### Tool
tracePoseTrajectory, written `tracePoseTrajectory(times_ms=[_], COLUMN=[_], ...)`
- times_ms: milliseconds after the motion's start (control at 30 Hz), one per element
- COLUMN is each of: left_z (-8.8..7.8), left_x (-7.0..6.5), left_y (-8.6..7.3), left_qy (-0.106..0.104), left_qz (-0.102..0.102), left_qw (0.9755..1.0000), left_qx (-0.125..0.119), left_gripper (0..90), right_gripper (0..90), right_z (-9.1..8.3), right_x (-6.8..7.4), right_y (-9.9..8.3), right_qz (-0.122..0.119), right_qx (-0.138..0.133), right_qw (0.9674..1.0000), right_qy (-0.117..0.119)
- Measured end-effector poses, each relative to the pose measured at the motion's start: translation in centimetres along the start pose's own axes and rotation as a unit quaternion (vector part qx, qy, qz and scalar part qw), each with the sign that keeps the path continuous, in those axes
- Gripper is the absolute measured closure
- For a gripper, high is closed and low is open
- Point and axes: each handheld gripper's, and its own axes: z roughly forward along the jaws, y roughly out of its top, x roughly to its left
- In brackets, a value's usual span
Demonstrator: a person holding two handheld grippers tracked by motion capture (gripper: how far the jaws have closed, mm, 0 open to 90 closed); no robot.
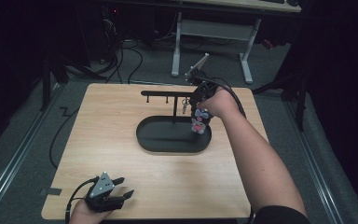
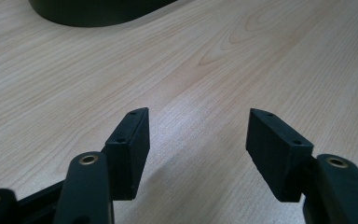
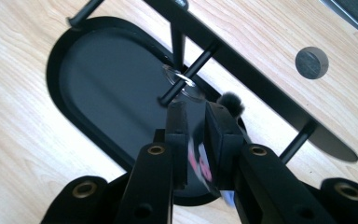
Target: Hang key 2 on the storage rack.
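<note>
A black stand has an oval base tray (image 1: pixel 163 140) and a horizontal bar (image 1: pixel 165 93) with short pegs. A metal key ring (image 3: pixel 179 79) sits around one peg, above the tray (image 3: pixel 102 74). My right gripper (image 1: pixel 195 108) points down at the stand's right end. In the right gripper view its jaws (image 3: pixel 196 109) stand a narrow gap apart, with a blurred pink-and-white charm (image 3: pixel 199 161) loose between them and a black fuzzy pompom (image 3: pixel 230 101) beside. The charm (image 1: pixel 199 122) hangs under the hand. My left gripper (image 1: pixel 121 187) lies at the table's front left, open (image 2: pixel 198 140) over bare wood.
The wooden table (image 1: pixel 121 121) has rounded corners; its front edge runs just under the left hand. A round grey cap (image 3: pixel 311 62) is set in the tabletop beyond the bar. Cables and a white desk frame (image 1: pixel 212 32) stand on the floor behind.
</note>
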Motion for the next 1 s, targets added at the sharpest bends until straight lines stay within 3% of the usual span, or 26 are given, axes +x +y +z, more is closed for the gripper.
tracePoseTrajectory(times_ms=[200, 433, 533, 633, 700, 833, 1000], left_z=[0.0, 0.1, 0.2, 0.3, 0.4, 0.4, 0.4], left_x=[0.0, 0.0, -0.1, -0.2, -0.2, -0.3, -0.4], left_y=[0.1, 0.0, 0.1, 0.1, 0.0, 0.1, 0.1], left_qy=[-0.003, 0.000, 0.000, -0.002, -0.002, -0.001, -0.002], left_qz=[-0.001, -0.002, -0.002, -0.002, -0.002, -0.001, -0.001], left_qw=[1.0000, 1.0000, 1.0000, 1.0000, 1.0000, 1.0000, 1.0000], left_qx=[0.003, 0.001, 0.003, 0.002, 0.004, 0.003, 0.007], left_gripper=[40.3, 40.2, 40.1, 40.1, 40.2, 40.1, 40.1], right_gripper=[72.5, 60.0, 53.9, 50.6, 49.1, 45.8, 43.3], right_z=[-0.6, 0.2, 0.7, 1.3, 1.7, 2.5, 3.4], right_x=[0.8, 1.8, 2.1, 2.0, 1.9, 1.4, 2.2], right_y=[-1.7, -4.8, -6.6, -8.6, -9.9, -12.4, -15.5], right_qz=[0.007, 0.009, 0.002, 0.011, 0.015, 0.040, 0.022], right_qx=[-0.016, -0.047, -0.065, -0.090, -0.098, -0.124, -0.149], right_qw=[0.9997, 0.9979, 0.9969, 0.9944, 0.9939, 0.9892, 0.9875], right_qy=[0.018, 0.045, 0.044, 0.055, 0.048, 0.067, 0.047])
